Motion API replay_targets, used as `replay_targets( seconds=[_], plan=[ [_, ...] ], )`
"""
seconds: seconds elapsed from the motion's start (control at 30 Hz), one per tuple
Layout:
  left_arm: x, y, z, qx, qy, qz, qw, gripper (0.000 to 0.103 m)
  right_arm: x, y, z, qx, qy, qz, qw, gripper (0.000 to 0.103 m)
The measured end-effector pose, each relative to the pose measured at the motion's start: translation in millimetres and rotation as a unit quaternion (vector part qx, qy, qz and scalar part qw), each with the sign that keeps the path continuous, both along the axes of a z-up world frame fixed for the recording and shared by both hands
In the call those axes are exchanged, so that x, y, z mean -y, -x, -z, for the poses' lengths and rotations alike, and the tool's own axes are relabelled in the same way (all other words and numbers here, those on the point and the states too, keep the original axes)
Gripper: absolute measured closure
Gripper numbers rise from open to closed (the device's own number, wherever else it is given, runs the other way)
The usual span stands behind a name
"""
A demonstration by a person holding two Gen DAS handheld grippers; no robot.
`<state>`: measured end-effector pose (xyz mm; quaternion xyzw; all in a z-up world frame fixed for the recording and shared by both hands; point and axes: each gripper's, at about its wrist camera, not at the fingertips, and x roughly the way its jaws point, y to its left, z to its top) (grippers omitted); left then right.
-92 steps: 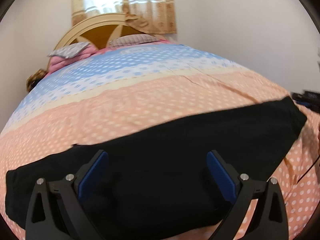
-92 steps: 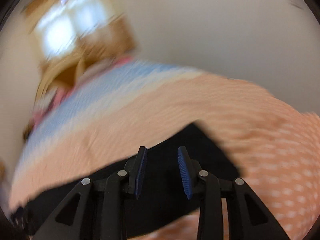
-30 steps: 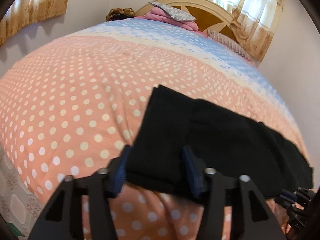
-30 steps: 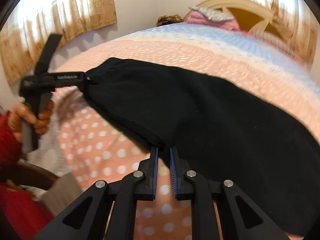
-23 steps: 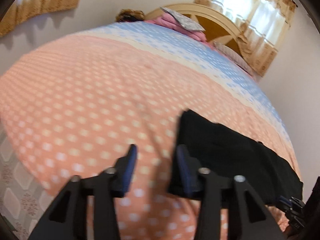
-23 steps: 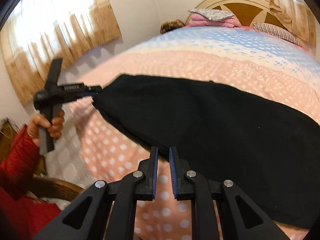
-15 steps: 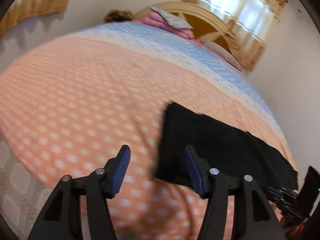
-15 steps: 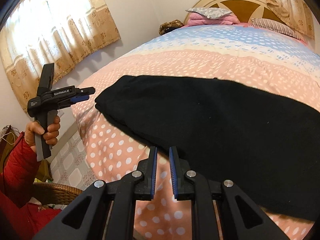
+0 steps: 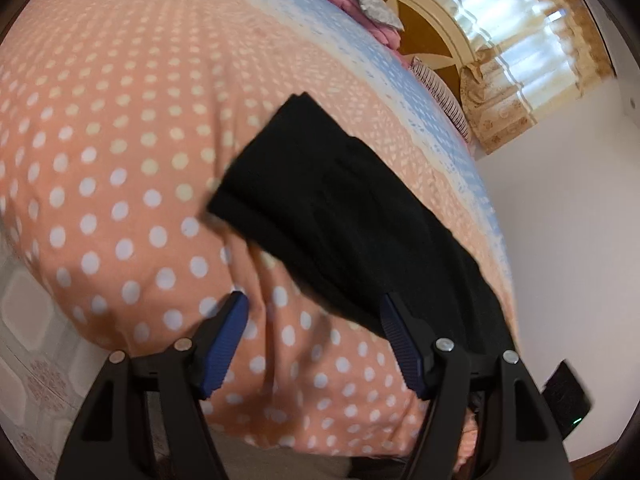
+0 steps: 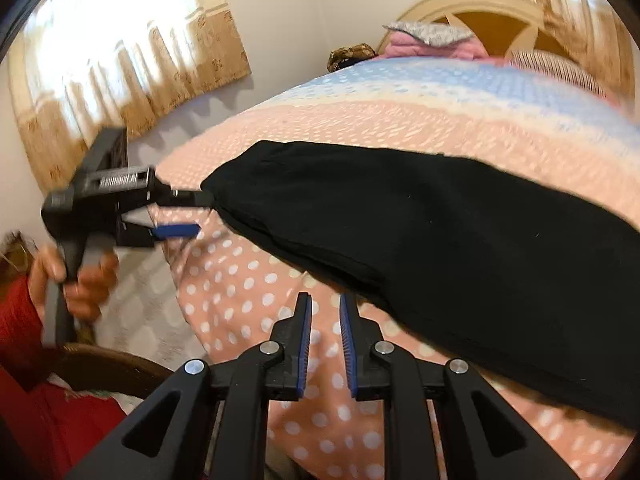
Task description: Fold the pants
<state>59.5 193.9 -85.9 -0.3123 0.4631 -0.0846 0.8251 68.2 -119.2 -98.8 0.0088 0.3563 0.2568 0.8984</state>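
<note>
The black pants (image 9: pixel 344 216) lie folded lengthwise in a long strip across the near part of the bed; they also show in the right wrist view (image 10: pixel 420 232). My left gripper (image 9: pixel 314 316) is open and empty, its fingers straddling the near edge of the strip close to its end. In the right wrist view the left gripper (image 10: pixel 192 214) sits at the tip of the pants. My right gripper (image 10: pixel 325 312) is open by a narrow gap, empty, just off the near hem over the bedspread.
The bed wears a peach polka-dot cover (image 9: pixel 104 128) with a blue band further up. Pillows and a wooden headboard (image 10: pixel 480 20) stand at the far end. Curtained windows (image 10: pixel 120 64) are behind. A tiled floor (image 9: pixel 28 344) lies below the bed edge.
My left gripper let go of the pants end, opened wide and swung back toward the edge of the strip. My right gripper opened a little and drew slightly back from the hem.
</note>
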Motion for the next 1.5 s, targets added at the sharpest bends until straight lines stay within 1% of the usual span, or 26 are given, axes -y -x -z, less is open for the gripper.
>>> replay_targets(
  seconds=[0.07, 0.13, 0.2, 0.27, 0.3, 0.33, 0.37, 0.4, 0.43, 0.5, 0.57, 0.67, 0.77, 0.87, 0.93, 1.0, 1.03, 1.1, 1.13, 1.17, 1.23, 1.3, 1.37, 1.4, 1.43, 1.5],
  plan=[
    [4, -4, -2, 0.016, 0.0, 0.003, 0.9999, 0.024, 3, -2, 1, -0.005, -0.009, 0.005, 1.0, 0.087],
    [0, -10, 1, 0.018, 0.017, -0.012, 0.9996, 0.017, 9, -1, 1, -0.005, -0.021, 0.013, 1.0, 0.087],
    [0, -16, 0, 0.03, 0.026, -0.029, 0.9988, 0.014, 14, -1, 1, -0.005, -0.029, 0.024, 0.999, 0.087],
    [2, -22, -3, 0.042, 0.013, -0.049, 0.9979, 0.014, 21, 0, 0, -0.005, -0.043, 0.035, 0.998, 0.087],
    [2, -25, -4, 0.048, 0.016, -0.058, 0.997, 0.019, 24, 0, 1, -0.006, -0.049, 0.038, 0.998, 0.087],
    [2, -28, -4, 0.053, 0.023, -0.065, 0.9962, 0.035, 27, -1, 1, -0.008, -0.055, 0.041, 0.998, 0.087],
    [1, -31, -4, 0.052, 0.027, -0.069, 0.9959, 0.046, 30, -2, 1, -0.01, -0.061, 0.047, 0.997, 0.087],
    [0, -34, -1, 0.045, 0.023, -0.076, 0.9959, 0.071, 32, -2, 1, -0.01, -0.063, 0.05, 0.997, 0.087],
    [-1, -35, 1, 0.042, 0.016, -0.082, 0.9956, 0.085, 34, -2, 1, -0.01, -0.067, 0.056, 0.996, 0.087],
    [-5, -32, 1, 0.053, 0.021, -0.081, 0.9951, 0.088, 39, -2, 0, -0.008, -0.072, 0.07, 0.995, 0.087],
    [-6, -31, -4, 0.064, 0.006, -0.073, 0.9953, 0.089, 48, -3, -2, -0.009, -0.083, 0.087, 0.993, 0.087],
    [-17, -30, -17, 0.084, 0.005, -0.073, 0.9938, 0.089, 63, -7, -10, -0.007, -0.109, 0.102, 0.989, 0.087],
    [-16, -30, -16, 0.075, -0.016, -0.063, 0.9951, 0.089, 76, -16, -27, 0.011, -0.108, 0.11, 0.988, 0.087],
    [-8, -31, -2, 0.049, -0.065, -0.046, 0.9956, 0.089, 77, -32, -31, 0.015, -0.122, 0.107, 0.987, 0.087],
    [-9, -30, 8, 0.046, -0.061, -0.047, 0.9959, 0.088, 66, -45, -20, -0.009, -0.113, 0.087, 0.99, 0.087],
    [-12, -27, 8, 0.051, -0.061, -0.044, 0.9959, 0.088, 47, -61, 6, -0.069, -0.066, 0.066, 0.993, 0.087],
    [-11, -27, 8, 0.053, -0.062, -0.042, 0.9958, 0.087, 42, -63, 10, -0.072, -0.055, 0.063, 0.994, 0.087],
    [-12, -26, 9, 0.055, -0.061, -0.041, 0.9958, 0.086, 37, -65, -4, -0.05, -0.051, 0.058, 0.996, 0.087],
    [-12, -26, 10, 0.055, -0.059, -0.044, 0.9958, 0.086, 37, -68, -13, -0.04, -0.057, 0.055, 0.996, 0.087],
    [-14, -26, 11, 0.055, -0.056, -0.046, 0.9958, 0.086, 38, -73, -27, -0.014, -0.071, 0.056, 0.996, 0.087],
    [-14, -25, 11, 0.055, -0.052, -0.048, 0.996, 0.084, 33, -87, -39, 0.004, -0.075, 0.058, 0.995, 0.087],
    [-16, -24, 12, 0.054, -0.044, -0.05, 0.9963, 0.084, 18, -122, -31, -0.028, -0.057, 0.053, 0.997, 0.087],
    [-17, -22, 14, 0.054, -0.042, -0.053, 0.9963, 0.084, 1, -163, 2, -0.096, 0.011, 0.086, 0.992, 0.089],
    [-15, -21, 13, 0.055, -0.044, -0.053, 0.9961, 0.084, 3, -178, 13, -0.101, -0.019, 0.091, 0.991, 0.09],
    [-14, -20, 13, 0.057, -0.047, -0.053, 0.9959, 0.084, 7, -183, 12, -0.083, -0.043, 0.103, 0.99, 0.09],
    [-13, -20, 13, 0.058, -0.051, -0.052, 0.9957, 0.084, 9, -191, 6, -0.09, -0.067, 0.121, 0.986, 0.09]
  ],
)
